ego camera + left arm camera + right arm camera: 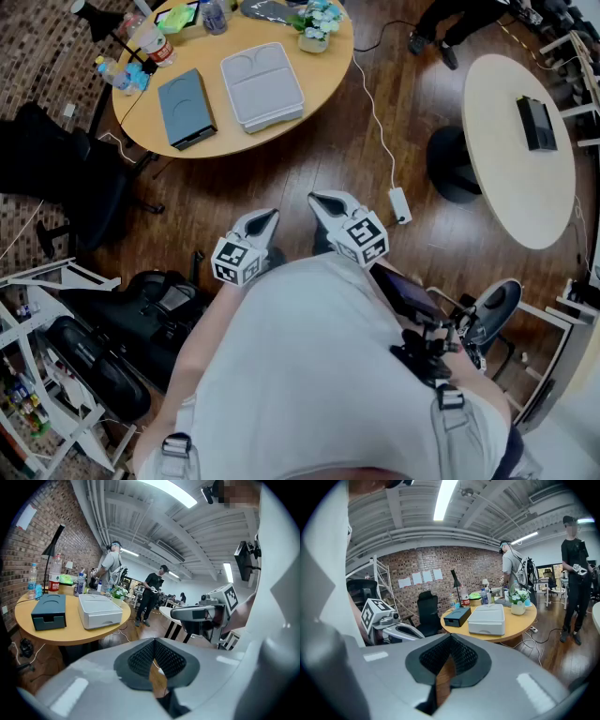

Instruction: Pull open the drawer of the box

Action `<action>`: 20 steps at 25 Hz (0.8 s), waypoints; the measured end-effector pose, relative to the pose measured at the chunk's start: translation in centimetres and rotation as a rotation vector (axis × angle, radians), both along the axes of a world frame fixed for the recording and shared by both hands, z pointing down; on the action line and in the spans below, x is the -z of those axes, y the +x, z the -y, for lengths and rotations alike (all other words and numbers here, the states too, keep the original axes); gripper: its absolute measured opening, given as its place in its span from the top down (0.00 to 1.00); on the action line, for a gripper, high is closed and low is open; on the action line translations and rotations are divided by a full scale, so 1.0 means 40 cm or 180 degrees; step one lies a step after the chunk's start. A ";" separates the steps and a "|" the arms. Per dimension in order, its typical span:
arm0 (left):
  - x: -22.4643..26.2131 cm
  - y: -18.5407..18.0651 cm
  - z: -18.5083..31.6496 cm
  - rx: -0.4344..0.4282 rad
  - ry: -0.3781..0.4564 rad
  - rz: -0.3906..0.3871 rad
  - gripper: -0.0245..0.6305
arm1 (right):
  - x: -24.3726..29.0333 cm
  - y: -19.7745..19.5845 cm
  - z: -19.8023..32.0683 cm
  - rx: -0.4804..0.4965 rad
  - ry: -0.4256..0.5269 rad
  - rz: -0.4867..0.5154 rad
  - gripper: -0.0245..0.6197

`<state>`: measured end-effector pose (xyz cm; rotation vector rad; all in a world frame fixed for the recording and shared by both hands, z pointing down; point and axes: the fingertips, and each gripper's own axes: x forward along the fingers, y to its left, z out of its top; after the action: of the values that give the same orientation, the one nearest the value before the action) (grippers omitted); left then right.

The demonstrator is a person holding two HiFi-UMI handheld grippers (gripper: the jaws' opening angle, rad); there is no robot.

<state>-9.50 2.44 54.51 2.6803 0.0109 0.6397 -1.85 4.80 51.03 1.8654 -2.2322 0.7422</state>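
Two boxes lie on the round wooden table [319, 70]: a dark blue-grey box [186, 108] with a drawer notch in its front [48, 617], and beside it a light grey box [262, 86] with a recessed pull [105, 621]. Both show in the right gripper view too, the dark box [457, 616] left of the grey box [487, 619]. My left gripper [268, 218] and right gripper [324, 200] hover side by side over the wooden floor, well short of the table. Both are shut, pads meeting at the tips with nothing between them [154, 642] [450, 638].
A flower pot [317, 26], bottles [157, 45] and a desk lamp [52, 555] crowd the table's far side. A white power strip [400, 203] and cable lie on the floor. A second round table [516, 150] stands right, black chairs [56, 178] left. People [151, 592] stand beyond.
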 end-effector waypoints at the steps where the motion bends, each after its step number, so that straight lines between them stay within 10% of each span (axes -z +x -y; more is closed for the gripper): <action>1: 0.001 0.028 0.040 0.0038 0.0067 -0.0034 0.95 | 0.009 0.034 0.042 0.0034 0.0050 -0.0050 0.95; 20: 0.011 0.344 0.300 0.0565 0.0314 0.0005 0.95 | 0.077 0.314 0.347 0.0795 0.0450 -0.0214 0.95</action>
<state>4.24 -9.55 54.09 2.7348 -0.2627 0.6005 10.73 -9.06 47.95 1.5964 -2.4691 0.4852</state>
